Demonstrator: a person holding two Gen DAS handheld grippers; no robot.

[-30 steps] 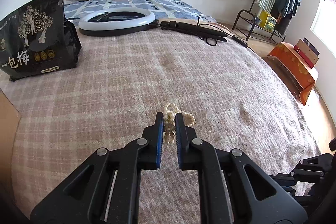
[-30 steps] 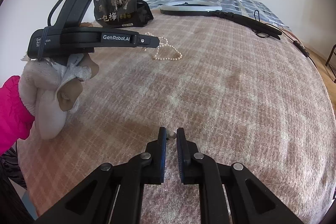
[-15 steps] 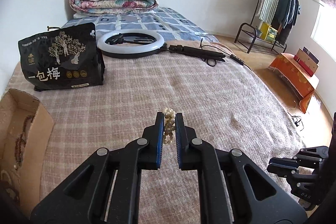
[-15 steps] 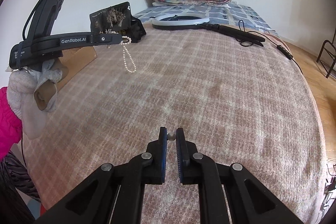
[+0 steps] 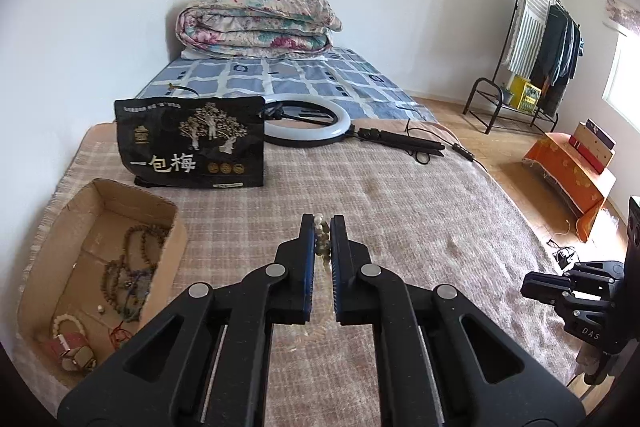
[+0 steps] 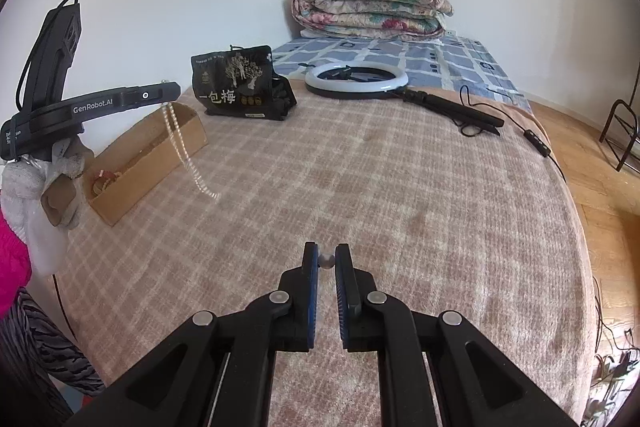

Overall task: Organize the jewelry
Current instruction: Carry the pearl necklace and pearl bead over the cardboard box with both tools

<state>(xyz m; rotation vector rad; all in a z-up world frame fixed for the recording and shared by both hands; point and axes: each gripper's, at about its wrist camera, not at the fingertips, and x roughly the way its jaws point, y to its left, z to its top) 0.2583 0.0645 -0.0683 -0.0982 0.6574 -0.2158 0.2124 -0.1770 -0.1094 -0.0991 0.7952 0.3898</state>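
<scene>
Item: long white pearl-bead necklace [image 6: 188, 151], clamped in my left gripper [image 5: 322, 227], dangling beside open brown cardboard box [image 6: 158, 157]. Limp, light, slippery; grip several beads. Right gripper [image 6: 327, 261] pinches single round pearl [image 6: 326, 260].

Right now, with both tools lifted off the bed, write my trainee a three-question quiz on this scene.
1. True or false: the left tool grips a white pearl necklace.
2. What does the right tool pinch? A) a single pearl-like bead B) a ring C) nothing
3. Where is the open brown cardboard box with bead bracelets: beside the black printed snack bag or on the floor?

Key: 1 true; 2 A; 3 beside the bag, on the bed.
</scene>
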